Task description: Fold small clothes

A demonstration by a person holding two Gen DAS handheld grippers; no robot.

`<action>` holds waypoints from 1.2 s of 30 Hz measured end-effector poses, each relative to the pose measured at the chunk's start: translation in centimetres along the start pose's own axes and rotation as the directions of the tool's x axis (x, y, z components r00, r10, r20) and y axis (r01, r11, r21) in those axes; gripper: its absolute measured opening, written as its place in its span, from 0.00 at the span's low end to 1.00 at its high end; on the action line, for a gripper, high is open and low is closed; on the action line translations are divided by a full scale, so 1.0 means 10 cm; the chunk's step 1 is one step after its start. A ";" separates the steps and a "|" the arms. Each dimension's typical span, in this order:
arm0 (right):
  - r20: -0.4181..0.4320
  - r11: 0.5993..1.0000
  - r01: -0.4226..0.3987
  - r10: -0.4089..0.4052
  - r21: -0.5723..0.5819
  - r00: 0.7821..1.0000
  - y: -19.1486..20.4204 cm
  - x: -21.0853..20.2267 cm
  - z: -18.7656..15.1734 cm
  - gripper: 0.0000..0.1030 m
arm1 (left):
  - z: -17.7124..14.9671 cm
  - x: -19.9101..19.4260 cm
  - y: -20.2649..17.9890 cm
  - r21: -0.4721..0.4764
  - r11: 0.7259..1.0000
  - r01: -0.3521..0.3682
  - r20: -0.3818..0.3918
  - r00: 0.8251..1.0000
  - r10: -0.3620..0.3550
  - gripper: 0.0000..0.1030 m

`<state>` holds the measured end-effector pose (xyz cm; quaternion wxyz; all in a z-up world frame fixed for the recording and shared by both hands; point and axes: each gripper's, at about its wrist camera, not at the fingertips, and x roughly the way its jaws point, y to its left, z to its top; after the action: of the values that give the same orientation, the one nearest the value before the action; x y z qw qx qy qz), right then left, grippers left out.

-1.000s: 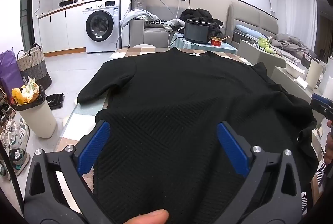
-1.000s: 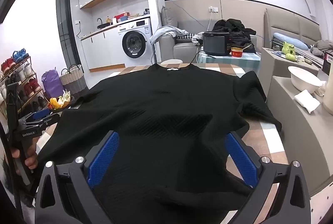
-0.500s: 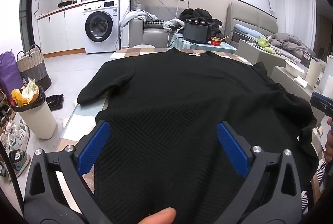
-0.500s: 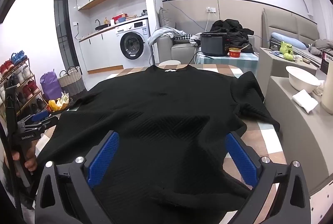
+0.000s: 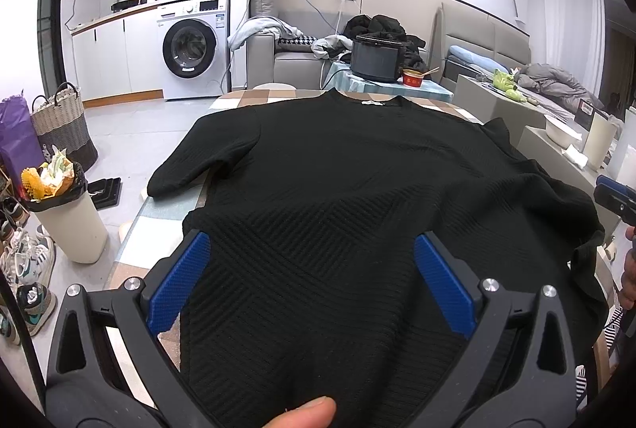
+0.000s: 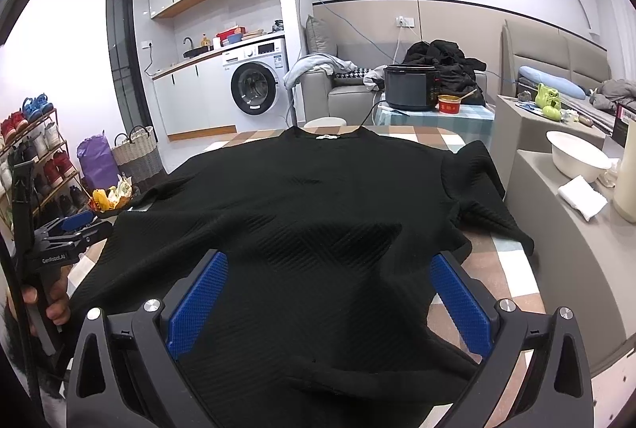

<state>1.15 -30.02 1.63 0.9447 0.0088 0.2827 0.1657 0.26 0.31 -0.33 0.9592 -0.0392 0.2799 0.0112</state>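
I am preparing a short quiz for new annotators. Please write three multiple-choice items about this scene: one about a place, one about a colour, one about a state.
1. Where does the neckline of the black sweater point?
A. toward the grippers
B. away from the grippers, toward the washing machine side
C. off the table's right edge

2. What colour are the pads on the gripper fingers?
A. blue
B. red
C. grey

3. In what state are the left gripper and the right gripper?
A. both shut on the hem
B. only the left one open
C. both open above the sweater

Answers:
1 B, its white neck label sits at the far edge.
2 A, blue textured pads show in both wrist views.
3 C, in each view the fingers stand wide apart with cloth visible between them.
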 end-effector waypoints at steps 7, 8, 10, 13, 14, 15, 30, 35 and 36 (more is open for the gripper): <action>-0.003 1.000 0.003 -0.003 0.004 1.000 0.00 0.00 0.00 1.00 | 0.00 0.00 0.00 0.000 1.000 0.000 -0.001 1.000 0.000 0.99; -0.003 1.000 0.003 -0.003 0.004 1.000 0.00 0.00 0.00 1.00 | 0.00 0.00 0.00 0.000 1.000 0.000 -0.001 1.000 0.000 0.99; -0.003 1.000 0.006 -0.006 0.004 1.000 0.00 -0.01 0.00 1.00 | 0.00 0.00 0.00 0.000 1.000 0.000 0.000 1.000 0.000 0.99; -0.003 1.000 0.006 -0.006 0.005 1.000 0.01 -0.01 0.01 1.00 | 0.00 0.00 0.00 -0.001 1.000 0.000 -0.001 1.000 0.000 0.99; -0.002 1.000 0.005 -0.005 0.005 1.000 0.01 -0.01 0.01 1.00 | 0.00 0.00 0.00 0.000 1.000 0.001 -0.001 1.000 -0.001 0.99; -0.003 1.000 0.007 -0.007 0.004 1.000 0.01 -0.01 0.01 1.00 | 0.01 0.01 0.01 0.000 1.000 0.001 -0.002 1.000 -0.001 0.99; -0.009 1.000 0.009 -0.009 0.002 1.000 0.02 0.00 0.03 1.00 | -0.02 0.02 -0.05 0.029 1.000 -0.001 0.000 1.000 0.001 0.99; -0.007 1.000 0.012 -0.012 0.003 1.000 0.02 0.01 0.03 1.00 | -0.02 0.02 -0.06 0.030 1.000 -0.003 -0.002 1.000 0.003 0.99; -0.007 1.000 0.016 -0.016 0.004 1.000 0.02 0.01 0.03 1.00 | -0.03 0.02 -0.05 0.029 1.000 -0.002 -0.001 1.000 0.002 0.99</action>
<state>1.31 -29.81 1.90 0.9450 0.0077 0.2866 0.1575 0.28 -0.24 -0.60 0.9595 -0.0251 0.2804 0.0083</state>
